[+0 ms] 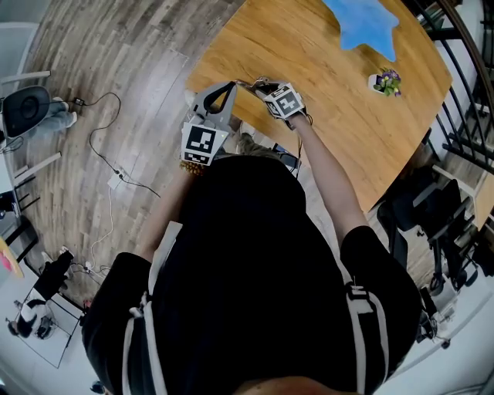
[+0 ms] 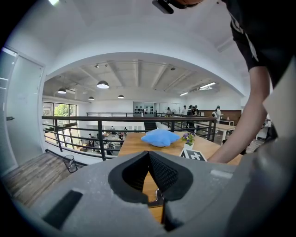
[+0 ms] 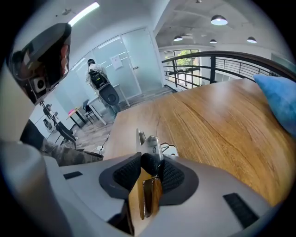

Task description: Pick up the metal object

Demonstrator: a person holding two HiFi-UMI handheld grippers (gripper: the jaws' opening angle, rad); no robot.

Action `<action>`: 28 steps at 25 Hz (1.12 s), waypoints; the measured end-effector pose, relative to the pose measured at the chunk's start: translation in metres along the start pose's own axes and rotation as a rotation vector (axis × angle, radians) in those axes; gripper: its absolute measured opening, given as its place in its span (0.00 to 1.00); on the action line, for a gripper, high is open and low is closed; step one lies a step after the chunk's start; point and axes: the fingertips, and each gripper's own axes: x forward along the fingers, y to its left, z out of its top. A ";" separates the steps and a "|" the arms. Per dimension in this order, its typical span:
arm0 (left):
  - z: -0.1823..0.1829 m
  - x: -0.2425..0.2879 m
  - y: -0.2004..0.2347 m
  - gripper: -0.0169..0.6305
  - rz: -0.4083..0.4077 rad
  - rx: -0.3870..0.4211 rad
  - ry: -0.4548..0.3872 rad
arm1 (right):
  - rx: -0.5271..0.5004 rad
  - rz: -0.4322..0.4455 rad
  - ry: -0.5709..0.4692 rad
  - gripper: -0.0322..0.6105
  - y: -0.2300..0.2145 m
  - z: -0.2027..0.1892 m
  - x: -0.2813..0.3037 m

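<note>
Right gripper is clenched on the metal object; both black pads press its sides in the right gripper view; the silver end sticks out past the fingertips toward 12 o'clock, and a brass-coloured strip runs back between the jaws toward 6 o'clock. Head view puts the object over the wooden table, at the corner nearest the person, at 12 o'clock from the person's torso; cannot tell whether it is touching the tabletop or just above it. Left gripper is closed, with the jaw tips meeting and nothing between the pads; through the gap behind the tips a bit of table and a small metal piece show at 6 o'clock. In the head view the left gripper sits just beside the right one, at its 9 o'clock, tips pointing toward the object. The right gripper's marker cube faces up. A blue cushion lies on the table at 1 o'clock from the grippers, well apart from them; a small potted plant stands at 3 o'clock from them, near the table's far edge. A cable lies on the plank floor at 9 o'clock.
</note>
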 end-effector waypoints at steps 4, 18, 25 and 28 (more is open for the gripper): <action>0.003 0.006 -0.004 0.04 -0.025 0.010 0.001 | 0.084 -0.006 -0.016 0.22 -0.002 -0.004 -0.001; 0.016 0.016 -0.008 0.04 -0.061 0.040 -0.008 | 0.167 -0.040 -0.037 0.19 -0.018 -0.011 -0.015; 0.011 0.019 -0.002 0.04 -0.041 0.024 -0.007 | 0.262 -0.022 -0.073 0.19 -0.027 -0.019 -0.023; 0.011 0.022 -0.003 0.04 -0.040 0.021 -0.008 | 0.311 -0.017 -0.100 0.19 -0.031 -0.021 -0.028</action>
